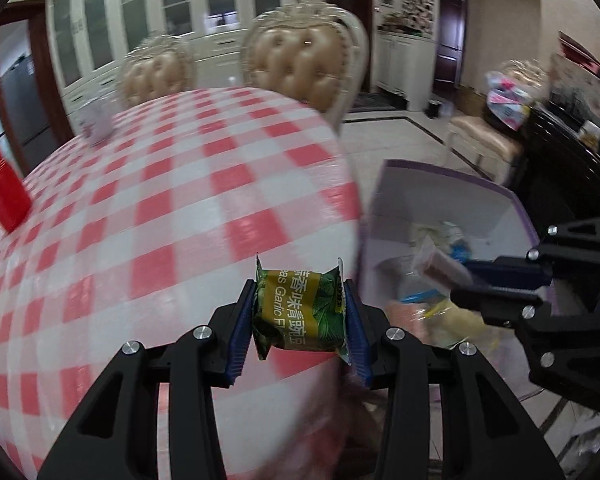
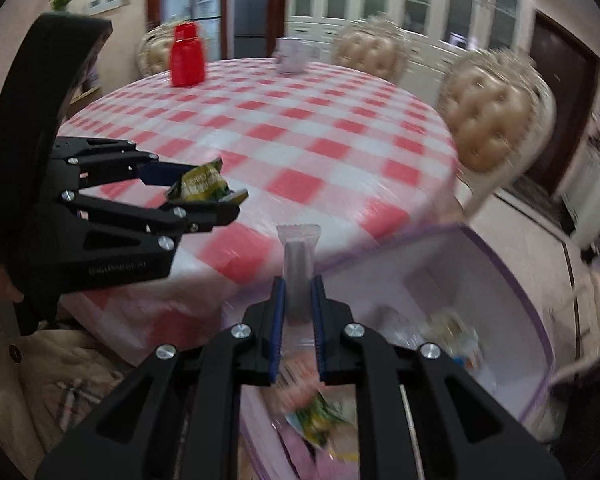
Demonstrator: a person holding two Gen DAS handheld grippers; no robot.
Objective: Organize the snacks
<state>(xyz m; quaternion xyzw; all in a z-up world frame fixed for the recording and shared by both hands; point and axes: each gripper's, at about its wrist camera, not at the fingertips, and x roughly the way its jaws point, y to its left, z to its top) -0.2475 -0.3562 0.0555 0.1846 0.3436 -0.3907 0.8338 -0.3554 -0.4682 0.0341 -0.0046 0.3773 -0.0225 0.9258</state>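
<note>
My left gripper is shut on a green and yellow garlic pea packet, held over the edge of the red-and-white checked table. From the right wrist view the same gripper and packet appear at the left. My right gripper is shut on a clear-wrapped grey snack bar that stands upright between the blue pads. In the left wrist view this gripper hangs over a white box with purple edges, which holds several snack packets.
A red container and a white cup stand at the table's far side. Tufted chairs ring the table. The box sits lower than the tabletop, to its right. A dark cabinet is beyond it. A person's padded coat is at lower left.
</note>
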